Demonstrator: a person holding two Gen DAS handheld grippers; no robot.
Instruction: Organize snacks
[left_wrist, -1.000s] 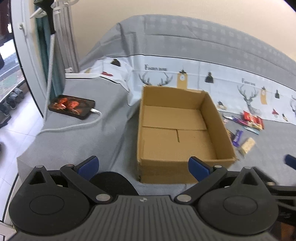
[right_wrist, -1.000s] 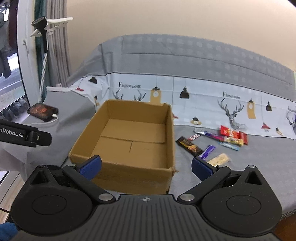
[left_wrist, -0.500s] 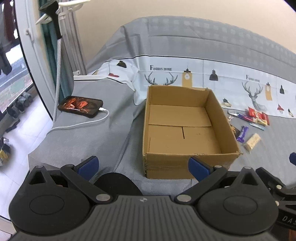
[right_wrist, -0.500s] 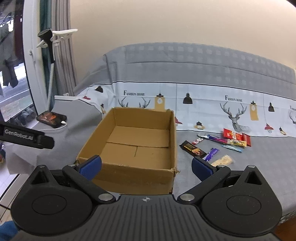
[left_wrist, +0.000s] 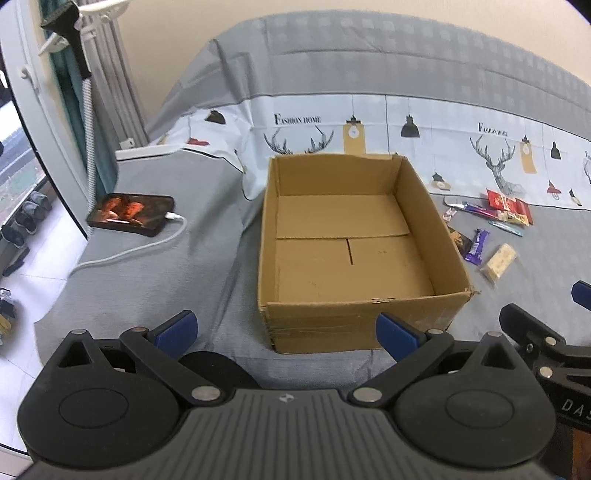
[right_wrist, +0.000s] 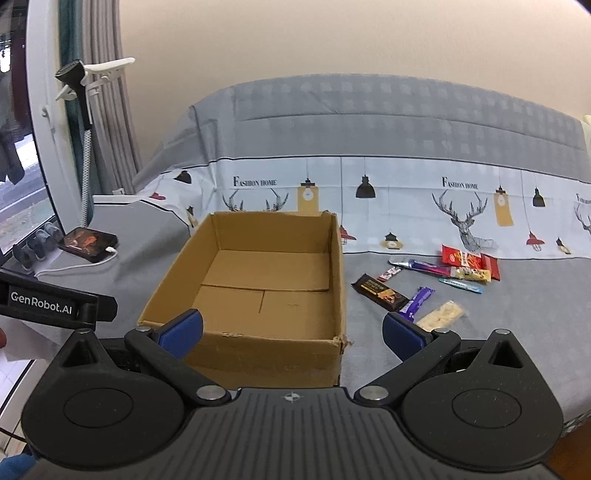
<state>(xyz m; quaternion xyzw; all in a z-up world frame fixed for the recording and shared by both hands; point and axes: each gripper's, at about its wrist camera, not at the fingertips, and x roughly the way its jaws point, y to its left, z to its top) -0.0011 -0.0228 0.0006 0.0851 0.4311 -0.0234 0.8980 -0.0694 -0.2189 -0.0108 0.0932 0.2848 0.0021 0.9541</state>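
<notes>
Pulling back and rising over the last second, both views now frame the empty cardboard box (right_wrist: 258, 280) more squarely. Left gripper (left_wrist: 286, 328) and right gripper (right_wrist: 293, 328) hang spread, holding nothing. Snacks (right_wrist: 428, 284) lie untouched on the bed (right_wrist: 517, 314), so sorting hasn't begun.

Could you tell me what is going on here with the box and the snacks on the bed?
A person holds a two-finger gripper in each hand over a bed. The left gripper and the right gripper are both open and hold nothing. In front of them sits an open cardboard box with nothing in it. The snacks, several wrapped bars, lie loose on the grey bedcover to the right of the box. A phone on a charging cable lies to the left.
</notes>
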